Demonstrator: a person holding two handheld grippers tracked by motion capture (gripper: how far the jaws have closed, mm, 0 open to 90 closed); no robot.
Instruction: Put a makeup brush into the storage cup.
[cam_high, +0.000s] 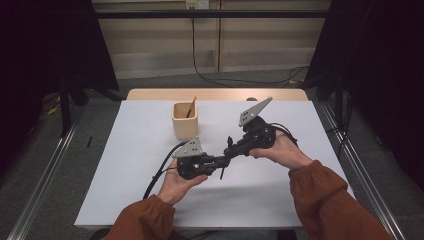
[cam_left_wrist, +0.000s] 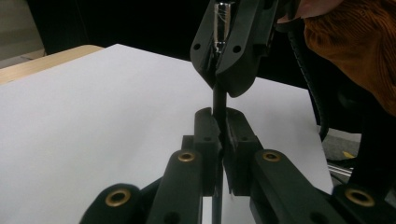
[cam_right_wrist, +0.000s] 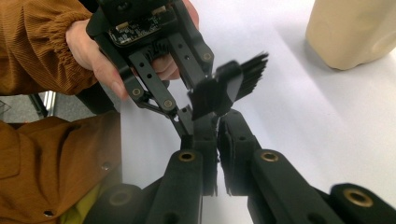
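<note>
While two claws (cam_high: 226, 152) grip one brush (cam_right_wrist: 229, 88), one cup (cam_high: 184, 121) apparently holds one stick (cam_high: 191, 107).

Dim room, table evenly lit, gripper views blurred

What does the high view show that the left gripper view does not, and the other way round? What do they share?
High view: a beige cup on the table, with a stick standing in it.
Left gripper view: close up, a thin black rod pinched in the left gripper, and its silvery end between the jaws of the right gripper.
Both: the white table and the two grippers meeting tip to tip, shut on the same rod.
</note>
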